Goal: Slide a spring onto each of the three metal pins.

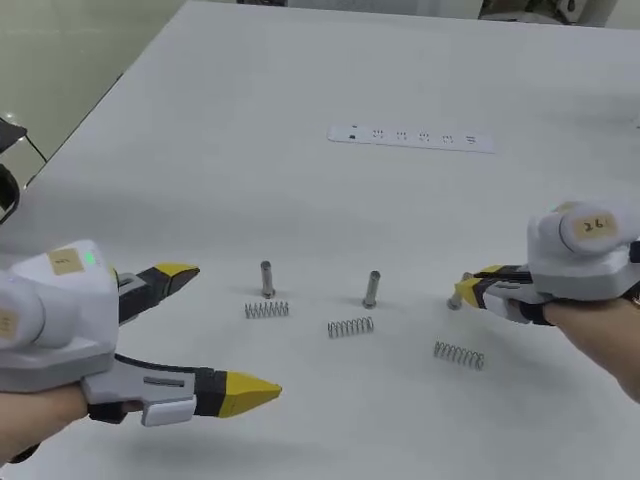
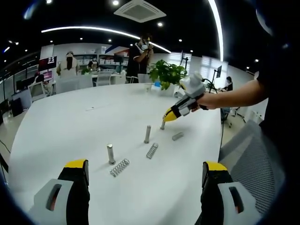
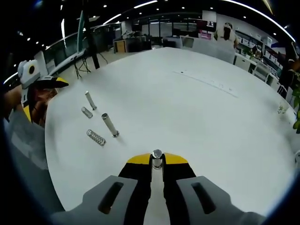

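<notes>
Above the table [image 1: 300,90], right hand-held gripper [image 1: 465,290] tight around 1 pin [image 3: 157,153], left hand-held gripper [image 1: 232,330] wide, empty.

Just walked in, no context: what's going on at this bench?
A person works a handheld claw in each hand over a white table. The right claw is shut on one metal pin. The left claw hangs open, holding nothing. The other two pins stand upright. All three springs lie loose on the table, so no pin has a spring yet.
</notes>
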